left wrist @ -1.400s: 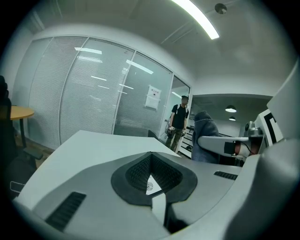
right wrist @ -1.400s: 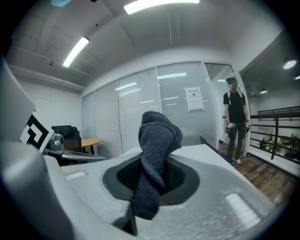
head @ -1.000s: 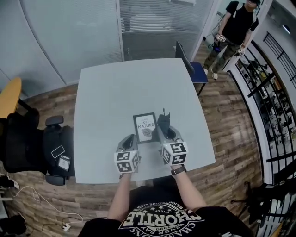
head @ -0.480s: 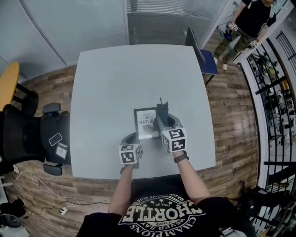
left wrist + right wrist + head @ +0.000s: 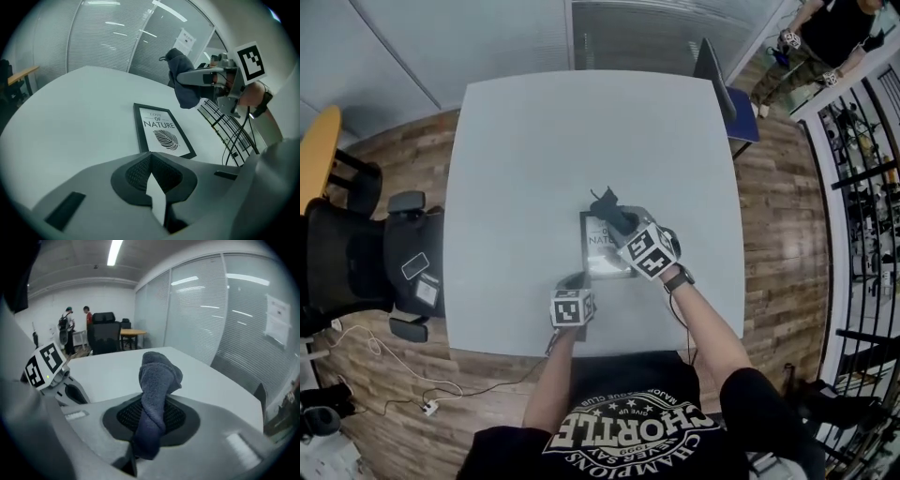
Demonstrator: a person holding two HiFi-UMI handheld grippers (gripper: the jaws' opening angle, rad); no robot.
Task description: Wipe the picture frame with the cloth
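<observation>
Picture frame (image 5: 596, 251): black-edged, lying flat on the grey table (image 5: 516, 159), right of centre and toward my side. The left gripper view shows its print (image 5: 161, 131), the words "OF NATURE" over a leaf.

Cloth (image 5: 157, 380): dark blue towelling, bunched and twisted. It is pinched between the jaws of my right gripper (image 5: 154, 427), with a thick wad standing out past the tips. In the head view the cloth (image 5: 607, 208) sits over the frame's far end. From the left gripper view the cloth (image 5: 183, 84) appears raised clear of the glass, though I cannot tell for certain whether they touch.

Right gripper (image 5: 619, 223): reaching in from the right across the frame, closed on the cloth.

Left gripper (image 5: 574, 281): over bare table just beside the frame's near left corner, pointing toward it. Its own view (image 5: 154, 187) shows the jaws drawn together with only a thin sliver of table between them, and nothing is held.

Surroundings: a black office chair (image 5: 356, 262) at the table's left side, a blue chair (image 5: 727, 89) at its far right corner, and a person (image 5: 825, 37) standing beyond that.
</observation>
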